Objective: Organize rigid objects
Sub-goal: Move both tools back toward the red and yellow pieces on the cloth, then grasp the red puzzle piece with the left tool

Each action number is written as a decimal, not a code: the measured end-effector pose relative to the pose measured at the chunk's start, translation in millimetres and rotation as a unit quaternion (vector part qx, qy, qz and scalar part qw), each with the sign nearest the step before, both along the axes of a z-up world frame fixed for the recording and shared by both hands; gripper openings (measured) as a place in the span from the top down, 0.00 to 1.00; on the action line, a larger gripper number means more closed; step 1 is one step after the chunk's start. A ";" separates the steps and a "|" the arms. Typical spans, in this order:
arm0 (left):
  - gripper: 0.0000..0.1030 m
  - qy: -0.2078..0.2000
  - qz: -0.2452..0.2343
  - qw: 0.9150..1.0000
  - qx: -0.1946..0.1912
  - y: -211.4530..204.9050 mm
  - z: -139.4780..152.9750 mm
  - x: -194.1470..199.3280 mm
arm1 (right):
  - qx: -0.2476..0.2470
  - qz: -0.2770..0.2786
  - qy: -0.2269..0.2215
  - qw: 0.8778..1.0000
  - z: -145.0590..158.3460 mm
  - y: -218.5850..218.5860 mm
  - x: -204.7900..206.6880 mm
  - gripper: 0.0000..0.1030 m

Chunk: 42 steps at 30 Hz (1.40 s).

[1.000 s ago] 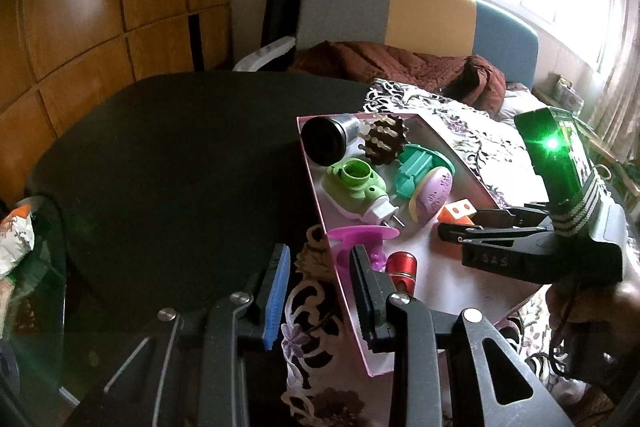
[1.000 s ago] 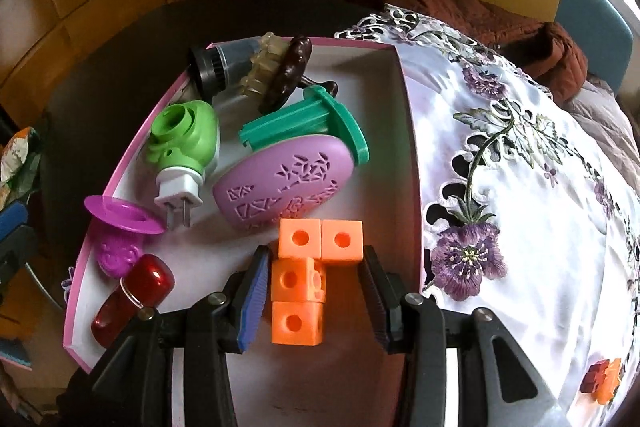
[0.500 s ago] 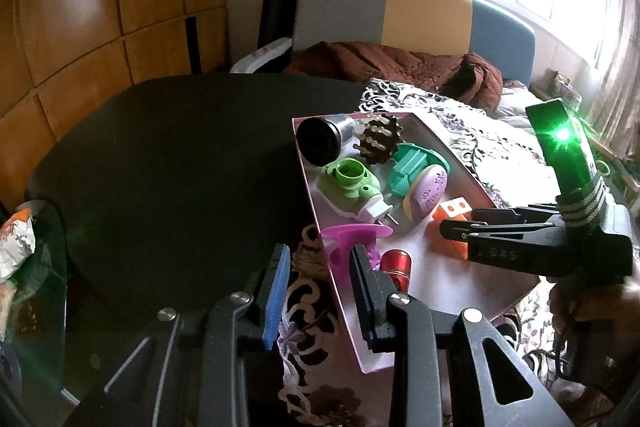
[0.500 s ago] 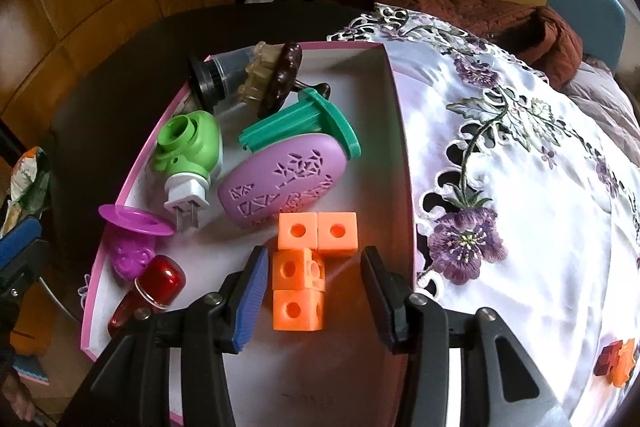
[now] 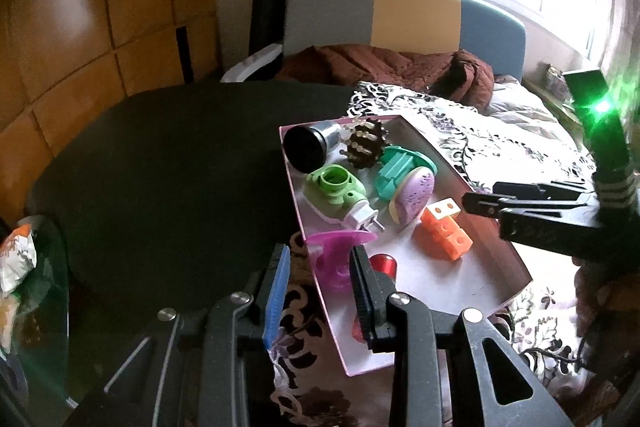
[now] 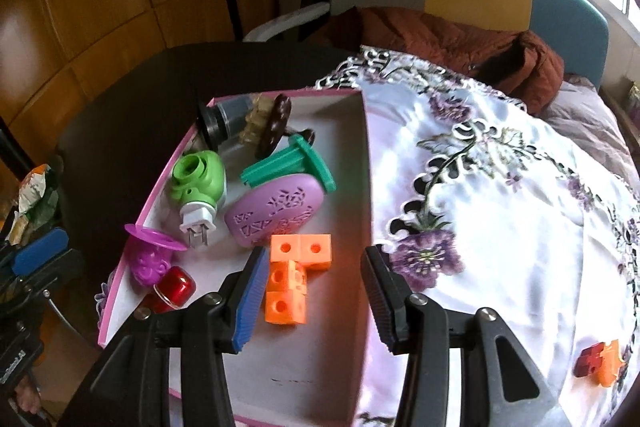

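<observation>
Inside the pink-rimmed box [image 6: 362, 163] lie seven things: one orange block piece [image 6: 294, 277], purple oval case [image 6: 276, 213], teal spool [image 6: 288, 163], green plug-in [image 6: 198, 183], magenta cup [image 6: 150, 255], red bottle [image 6: 174, 287] and brown brush [image 6: 276, 121]. One more orange piece [image 6: 600, 367] sits apart on the floral cloth [image 6: 500, 227]. Right gripper [image 6: 312, 301] hovers over the blocks, jaws parted, gripping nothing. Left gripper [image 5: 318, 301] has narrow jaws straddling the box's near wall without pinching it. No legible writing.
</observation>
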<state>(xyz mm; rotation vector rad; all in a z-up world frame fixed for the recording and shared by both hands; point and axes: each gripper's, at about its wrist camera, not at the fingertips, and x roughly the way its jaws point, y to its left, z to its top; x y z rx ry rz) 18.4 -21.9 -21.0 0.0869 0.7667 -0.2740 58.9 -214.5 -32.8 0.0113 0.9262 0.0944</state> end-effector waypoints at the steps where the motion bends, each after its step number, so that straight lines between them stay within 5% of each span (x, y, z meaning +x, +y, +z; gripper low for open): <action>1: 0.69 0.000 -0.003 1.000 0.001 -1.7 0.2 -0.2 | -0.001 -0.002 -0.002 1.000 2.5 -3.9 -1.7 0.53; 11: 0.66 -0.003 -0.019 1.000 0.011 -15.7 2.2 -3.2 | -0.021 -0.045 -0.024 0.998 22.8 -58.7 -21.4 0.53; 20: 0.63 -0.014 -0.054 0.998 0.016 -41.2 9.9 -6.8 | -0.054 -0.141 -0.034 0.988 37.6 -157.1 -46.7 0.53; 27: 0.60 -0.015 -0.087 0.996 0.023 -69.5 13.3 -9.0 | -0.038 -0.282 -0.045 0.958 34.1 -256.1 -79.4 0.53; 33: 0.58 -0.015 -0.122 0.992 0.034 -103.0 14.8 -11.2 | 0.037 -0.410 -0.051 0.910 23.6 -317.5 -110.9 0.53; 42: 0.55 0.006 -0.189 0.981 0.030 -174.6 8.9 -11.2 | 0.098 -0.465 -0.061 0.878 19.6 -341.3 -133.4 0.53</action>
